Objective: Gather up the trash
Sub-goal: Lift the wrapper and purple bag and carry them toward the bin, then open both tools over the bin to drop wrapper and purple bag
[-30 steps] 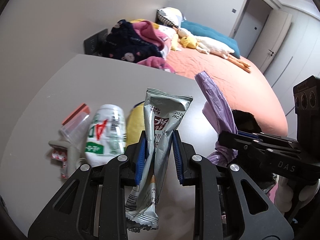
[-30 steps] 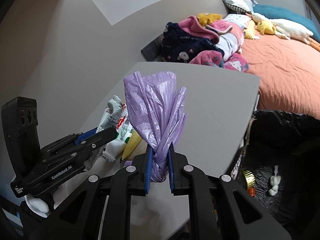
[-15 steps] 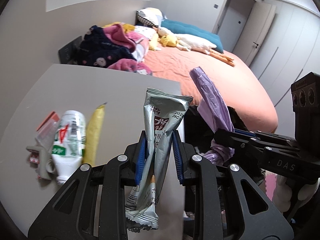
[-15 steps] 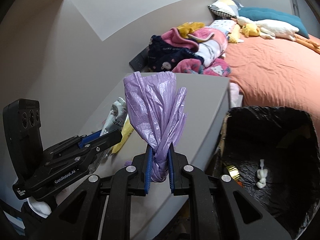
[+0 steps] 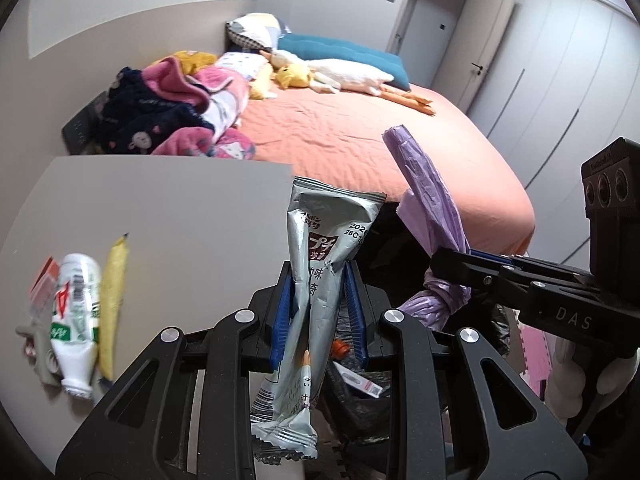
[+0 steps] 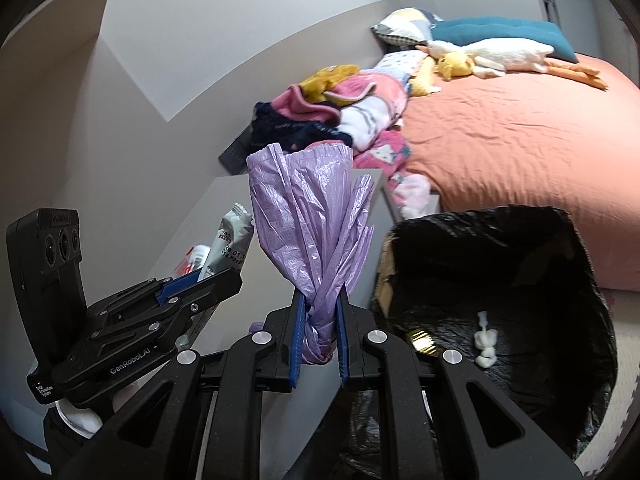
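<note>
We see a silver wrapper pinched in the left gripper. Its blue pads squeeze the wrapper from both sides. The wrapper stands up between them, and its crimped end hangs down below. The wrapper is up in the air, past the table's edge, with the bin under it.

Our right gripper is squeezed tight on a purple bag. The bag is bunched and twisted (like a closed umbrella), and its loose top fans out above the pads. It is held in the air too, just beside the bin.

The bin has a black liner and is open. It sits between the table and the bed. Inside we see a small white clump and something shiny and gold.

More trash lies on the grey table, off to the left. There is a white bottle on its side, with a yellow wrapper touching it. A clear packet with an orange strip lies on the bottle's other side.

Behind it all is a bed with an orange sheet. On the bed there is a heap of clothes, a plush duck and a teal pillow.
</note>
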The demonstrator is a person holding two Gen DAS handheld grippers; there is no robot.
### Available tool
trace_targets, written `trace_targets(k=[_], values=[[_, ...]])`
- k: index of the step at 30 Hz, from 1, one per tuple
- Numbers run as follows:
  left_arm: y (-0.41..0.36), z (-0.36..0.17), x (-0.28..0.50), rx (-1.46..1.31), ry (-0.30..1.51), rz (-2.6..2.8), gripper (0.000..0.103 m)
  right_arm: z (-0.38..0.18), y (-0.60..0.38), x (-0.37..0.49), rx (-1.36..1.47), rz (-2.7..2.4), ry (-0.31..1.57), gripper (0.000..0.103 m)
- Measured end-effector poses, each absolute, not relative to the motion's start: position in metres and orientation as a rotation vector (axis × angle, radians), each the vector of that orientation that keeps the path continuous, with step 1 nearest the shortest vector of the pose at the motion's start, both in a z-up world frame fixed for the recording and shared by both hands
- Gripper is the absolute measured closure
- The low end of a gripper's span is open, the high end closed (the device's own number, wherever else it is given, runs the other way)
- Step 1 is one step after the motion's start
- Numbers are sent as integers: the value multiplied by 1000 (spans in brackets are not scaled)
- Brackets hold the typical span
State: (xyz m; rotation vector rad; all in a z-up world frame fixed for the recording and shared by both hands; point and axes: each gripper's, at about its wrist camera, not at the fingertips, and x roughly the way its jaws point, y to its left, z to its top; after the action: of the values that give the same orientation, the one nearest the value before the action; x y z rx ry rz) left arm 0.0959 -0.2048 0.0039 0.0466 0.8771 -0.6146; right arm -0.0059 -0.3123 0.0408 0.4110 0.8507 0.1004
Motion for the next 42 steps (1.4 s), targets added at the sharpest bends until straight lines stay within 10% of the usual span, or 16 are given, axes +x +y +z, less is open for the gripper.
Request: trace_targets(k=[23,25,26,28,42], values=[[-297,-4,97,97,920,-817,77,50,-403,-54,494,-99,789,88],[-301,-8,99,92,949,-833,58,52,-410,-59,502,-128,775,85],[-303,-10,99,91,968,-827,25,53,-413,-61,504,-141,769,75],[-306,-11,99,103,987,-784,6,55,-419,-67,495,-196,755,46],[-299,0,87,135,918,-784,6,58,-422,-72,488,-257,711,36]])
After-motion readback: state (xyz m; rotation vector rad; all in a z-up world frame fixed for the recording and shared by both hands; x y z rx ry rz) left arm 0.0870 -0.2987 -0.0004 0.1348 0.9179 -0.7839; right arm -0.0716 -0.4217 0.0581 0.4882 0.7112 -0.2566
